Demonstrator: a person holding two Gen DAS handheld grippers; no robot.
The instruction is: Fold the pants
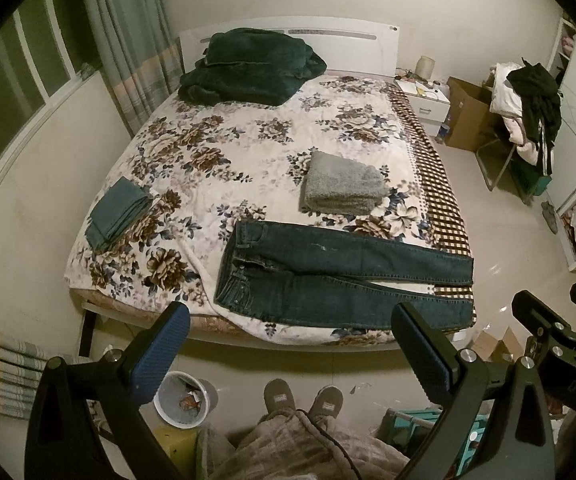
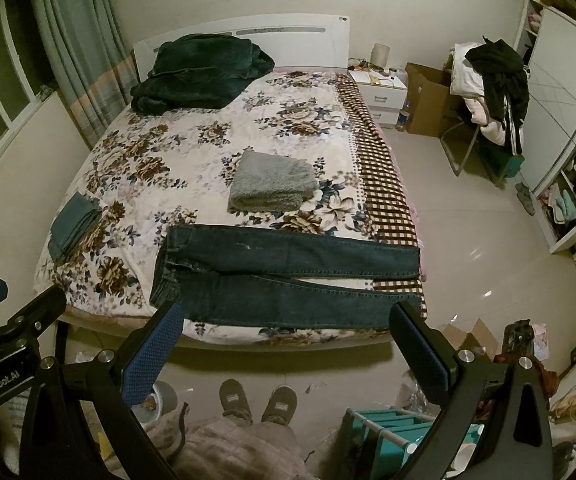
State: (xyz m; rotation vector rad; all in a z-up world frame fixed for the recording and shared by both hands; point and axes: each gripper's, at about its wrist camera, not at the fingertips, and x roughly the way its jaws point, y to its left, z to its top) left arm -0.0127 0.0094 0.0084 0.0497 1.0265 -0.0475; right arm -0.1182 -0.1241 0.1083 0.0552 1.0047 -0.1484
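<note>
Dark blue jeans [image 1: 327, 272] [image 2: 280, 276] lie flat across the foot of the bed, waistband to the left and both legs stretched to the right, slightly apart at the hems. My left gripper [image 1: 291, 320] is open, held high above the floor in front of the bed's foot edge, with nothing between its fingers. My right gripper [image 2: 288, 320] is open too, level with the left one and just to its right, also holding nothing. Each gripper shows at the edge of the other's view.
The bed [image 1: 248, 152] has a floral cover. On it lie a folded grey towel [image 1: 343, 188], a folded teal cloth [image 1: 118, 212] and a dark green blanket [image 1: 244, 68]. A person's slippered feet [image 1: 303, 400], a bin [image 1: 184, 400] and a teal rack [image 2: 391, 436] stand below.
</note>
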